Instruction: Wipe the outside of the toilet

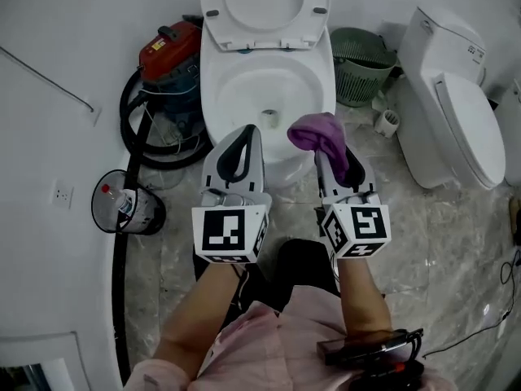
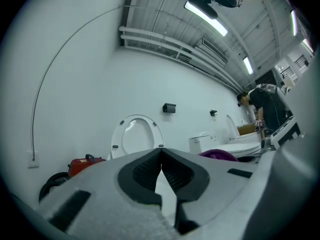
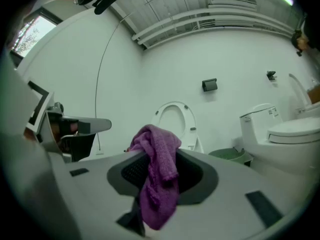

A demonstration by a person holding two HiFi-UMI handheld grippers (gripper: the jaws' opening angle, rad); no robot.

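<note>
We note right claw [image 1: 324, 149] clamped on purple cloth [image 1: 317, 131]; left claw [image 1: 250, 133] closed, empty. We advise pressing cloth flat against toilet [image 1: 216, 88] outer front, overlapping strokes.

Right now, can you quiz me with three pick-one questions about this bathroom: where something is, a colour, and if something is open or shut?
1. Where is the green basket? A beside the open toilet; B inside it; C on its seat.
2. The cloth is: A yellow; B purple; C white.
3. The left gripper's jaws are: A wide apart; B closed on the cloth; C closed, empty.
Answers: A, it stands on the floor by the toilet; B, it shows purple; C, the tips meet with nothing between.
</note>
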